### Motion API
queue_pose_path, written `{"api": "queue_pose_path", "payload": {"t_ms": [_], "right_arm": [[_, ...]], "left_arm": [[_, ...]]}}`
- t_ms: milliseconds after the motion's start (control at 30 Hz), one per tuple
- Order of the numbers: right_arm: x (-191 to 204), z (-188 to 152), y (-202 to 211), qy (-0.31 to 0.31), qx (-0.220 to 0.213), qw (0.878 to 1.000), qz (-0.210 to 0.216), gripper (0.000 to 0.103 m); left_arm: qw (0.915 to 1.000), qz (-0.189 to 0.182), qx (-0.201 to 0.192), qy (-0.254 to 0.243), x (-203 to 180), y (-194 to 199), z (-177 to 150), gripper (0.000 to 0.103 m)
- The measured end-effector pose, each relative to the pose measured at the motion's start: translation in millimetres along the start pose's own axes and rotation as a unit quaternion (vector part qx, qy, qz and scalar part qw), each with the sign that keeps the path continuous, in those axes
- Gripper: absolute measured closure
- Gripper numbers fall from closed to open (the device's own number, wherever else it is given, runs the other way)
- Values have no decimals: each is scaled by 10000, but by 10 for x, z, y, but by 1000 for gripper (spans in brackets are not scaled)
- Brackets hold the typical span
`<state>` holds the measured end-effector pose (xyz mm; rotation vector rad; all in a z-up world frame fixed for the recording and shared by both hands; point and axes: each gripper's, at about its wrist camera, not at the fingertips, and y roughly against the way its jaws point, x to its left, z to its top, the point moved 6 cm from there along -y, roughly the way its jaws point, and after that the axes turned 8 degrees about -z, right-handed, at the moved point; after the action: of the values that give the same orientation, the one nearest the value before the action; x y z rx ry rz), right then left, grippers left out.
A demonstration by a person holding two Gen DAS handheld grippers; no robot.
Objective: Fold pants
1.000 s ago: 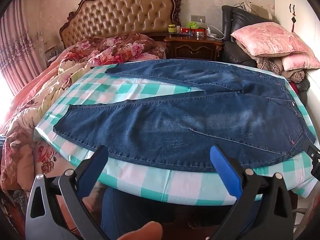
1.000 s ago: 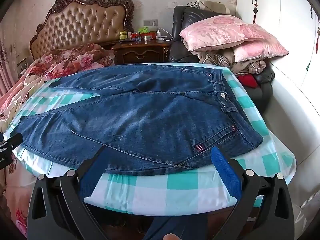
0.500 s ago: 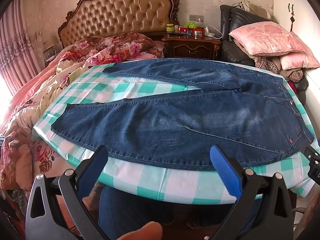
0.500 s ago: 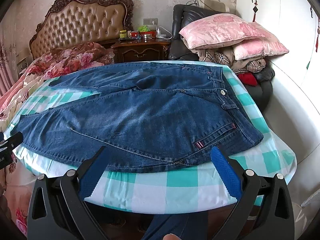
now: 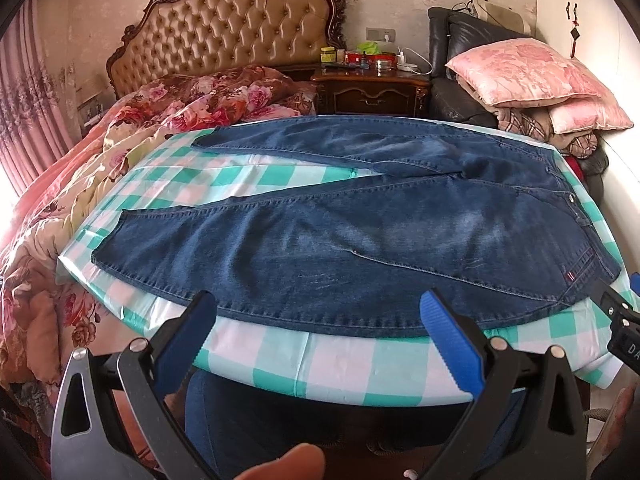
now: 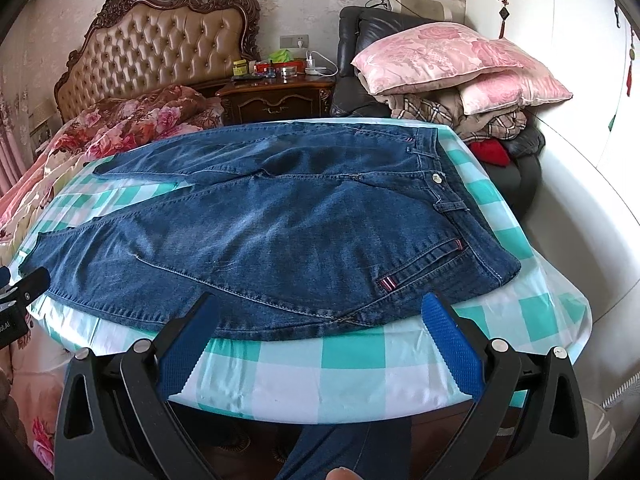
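Dark blue jeans [image 5: 340, 240] lie flat and unfolded on a table with a green-and-white checked cloth [image 5: 352, 364], legs spread to the left, waistband at the right. They also show in the right wrist view [image 6: 280, 236]. My left gripper [image 5: 320, 336] is open and empty, just in front of the table's near edge below the near leg. My right gripper [image 6: 316, 336] is open and empty, at the near edge below the hip pocket. The right gripper's tip shows at the left wrist view's right edge [image 5: 620, 320].
A bed with a floral quilt [image 5: 80, 184] and tufted headboard [image 5: 224, 36] stands left of the table. A wooden nightstand [image 6: 276, 96] and a black chair piled with pink pillows [image 6: 452, 60] stand behind. A white wall [image 6: 580, 200] is at the right.
Both grippers have risen and moved slightly toward the table, so the jeans sit lower and nearer in both views. Both stay open.
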<state>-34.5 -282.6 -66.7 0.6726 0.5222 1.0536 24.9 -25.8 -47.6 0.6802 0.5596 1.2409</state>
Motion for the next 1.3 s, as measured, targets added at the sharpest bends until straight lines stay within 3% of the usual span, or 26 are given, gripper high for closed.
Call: {"api": "queue_pose_path", "payload": {"t_ms": [1300], "right_arm": [[20, 47, 29, 67, -37, 10000, 15, 5]], "left_arm": [[10000, -43, -8, 14, 27, -30, 25, 1]]}}
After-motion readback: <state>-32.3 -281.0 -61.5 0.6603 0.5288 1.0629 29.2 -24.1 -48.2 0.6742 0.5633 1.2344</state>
